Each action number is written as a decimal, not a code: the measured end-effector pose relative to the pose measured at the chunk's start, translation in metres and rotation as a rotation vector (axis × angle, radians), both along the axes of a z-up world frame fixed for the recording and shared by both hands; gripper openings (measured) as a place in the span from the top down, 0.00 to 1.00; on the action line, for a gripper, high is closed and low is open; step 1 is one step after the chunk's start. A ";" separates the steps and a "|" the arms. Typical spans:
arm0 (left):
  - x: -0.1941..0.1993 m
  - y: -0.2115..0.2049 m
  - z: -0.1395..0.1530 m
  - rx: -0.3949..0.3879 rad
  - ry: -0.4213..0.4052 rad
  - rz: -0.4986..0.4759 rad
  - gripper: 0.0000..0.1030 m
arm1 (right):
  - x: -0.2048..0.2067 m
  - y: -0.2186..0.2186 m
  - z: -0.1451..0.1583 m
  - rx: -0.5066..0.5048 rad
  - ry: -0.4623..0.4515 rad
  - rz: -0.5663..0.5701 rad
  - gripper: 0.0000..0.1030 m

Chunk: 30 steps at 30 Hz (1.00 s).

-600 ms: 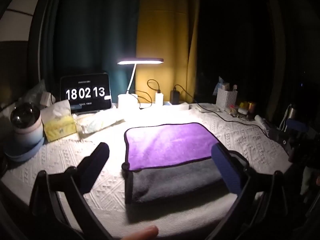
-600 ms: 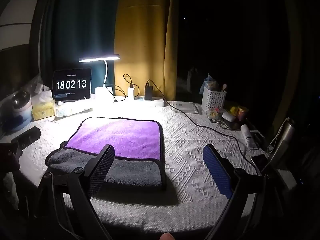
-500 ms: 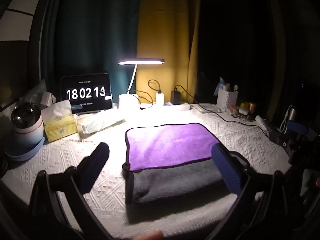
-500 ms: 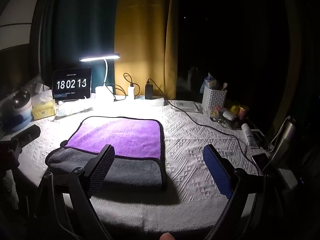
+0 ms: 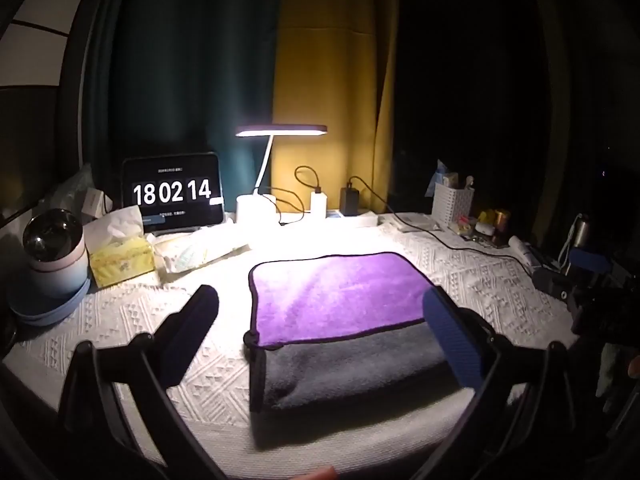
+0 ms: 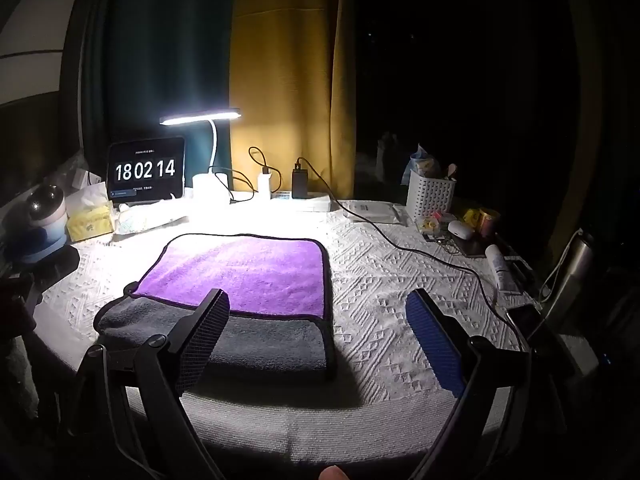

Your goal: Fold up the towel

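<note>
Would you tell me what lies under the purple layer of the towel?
A grey layer of the same towel sticks out along the near edge, resting on the white textured tablecloth. How many folds lie beneath the purple layer is hidden.

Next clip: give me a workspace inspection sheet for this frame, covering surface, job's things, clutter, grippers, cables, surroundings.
Surface: table under a white textured cloth, lit by a lamp.
Job's things: towel lies flat, purple layer folded over grey, grey strip showing at the near edge.
Clutter: clock reading 18 02 14, tissue box, white basket, small items at far right.
Grippers: left gripper and right gripper both open, holding nothing, above the table's near edge.
Cables: black cable crosses the cloth right of the towel; chargers at the back.
Surroundings: dark green and yellow curtains; room otherwise dark.
</note>
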<state>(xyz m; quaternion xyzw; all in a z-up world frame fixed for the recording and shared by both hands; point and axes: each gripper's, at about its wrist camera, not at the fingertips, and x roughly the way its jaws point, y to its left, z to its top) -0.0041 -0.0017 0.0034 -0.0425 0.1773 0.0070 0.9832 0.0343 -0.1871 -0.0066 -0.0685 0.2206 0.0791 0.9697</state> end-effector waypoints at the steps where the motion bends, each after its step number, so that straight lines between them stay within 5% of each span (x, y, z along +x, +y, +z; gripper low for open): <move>1: 0.000 0.000 0.000 -0.001 -0.001 -0.001 0.00 | 0.000 0.001 -0.001 -0.001 0.001 0.000 0.10; 30: 0.006 0.001 -0.005 -0.023 0.028 0.005 0.00 | 0.002 0.003 -0.008 0.005 0.017 0.011 0.10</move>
